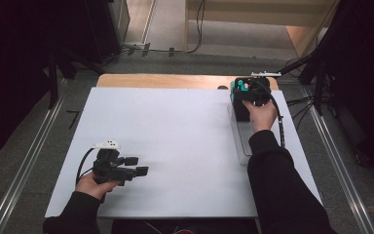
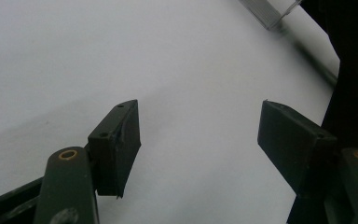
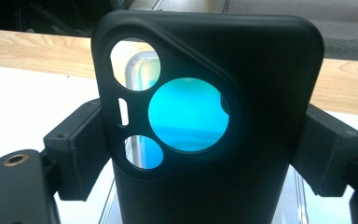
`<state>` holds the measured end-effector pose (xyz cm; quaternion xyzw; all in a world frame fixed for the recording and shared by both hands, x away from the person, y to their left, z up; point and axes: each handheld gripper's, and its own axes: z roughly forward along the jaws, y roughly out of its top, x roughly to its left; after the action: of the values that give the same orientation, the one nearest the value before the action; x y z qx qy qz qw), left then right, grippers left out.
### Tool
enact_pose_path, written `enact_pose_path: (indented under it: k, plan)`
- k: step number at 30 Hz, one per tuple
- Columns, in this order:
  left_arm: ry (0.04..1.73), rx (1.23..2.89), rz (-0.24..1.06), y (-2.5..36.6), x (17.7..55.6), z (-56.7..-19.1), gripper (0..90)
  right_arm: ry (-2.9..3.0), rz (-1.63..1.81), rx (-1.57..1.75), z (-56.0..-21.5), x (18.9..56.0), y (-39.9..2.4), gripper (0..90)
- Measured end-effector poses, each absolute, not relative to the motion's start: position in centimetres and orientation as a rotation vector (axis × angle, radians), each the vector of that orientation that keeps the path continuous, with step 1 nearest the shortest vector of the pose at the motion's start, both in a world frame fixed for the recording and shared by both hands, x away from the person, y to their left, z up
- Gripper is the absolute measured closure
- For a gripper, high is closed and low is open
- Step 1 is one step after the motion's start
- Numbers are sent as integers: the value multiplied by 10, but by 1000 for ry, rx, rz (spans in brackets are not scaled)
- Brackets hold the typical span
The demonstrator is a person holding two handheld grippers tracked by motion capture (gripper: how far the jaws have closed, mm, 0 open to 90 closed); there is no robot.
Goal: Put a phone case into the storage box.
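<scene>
A black phone case [image 3: 261,116] with round camera cutouts stands upright between the jaws of my right gripper [image 3: 205,151], whose pads [image 3: 81,149] press on its two sides. In the high view that gripper [image 1: 244,99] is at the table's far right, with the case [image 1: 241,111] over a clear tray [image 1: 243,146]. Something teal [image 1: 241,87] shows behind the case and through its cutouts; I cannot tell what it is. My left gripper [image 1: 137,165] rests near the front left, jaws apart and nothing between them [image 2: 200,135].
A white board [image 1: 175,146] covers the table, with a wooden edge [image 1: 165,80] showing along the far side. A black cable [image 1: 281,126] runs beside the right forearm. Metal rails [image 1: 29,161] flank the table on the floor.
</scene>
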<state>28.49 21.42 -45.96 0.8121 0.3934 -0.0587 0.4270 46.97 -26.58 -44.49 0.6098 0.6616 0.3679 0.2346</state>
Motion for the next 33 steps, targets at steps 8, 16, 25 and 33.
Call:
enact_pose_path:
  k: [8, 16, 25, 33]
  plan:
    - [992, 2019, -140, 218, 287, -459, 303, 1808, 963, 1650, -443, 479, -259, 129]
    - [983, 2034, -147, 215, 286, -460, 303, 1813, 988, 1645, -446, 481, -261, 119]
    - [983, 2028, -146, 215, 286, -459, 303, 1833, 994, 1652, -449, 483, -262, 79]
    - [987, 2028, -149, 216, 286, -460, 303, 1858, 992, 1652, -446, 480, -263, 4]
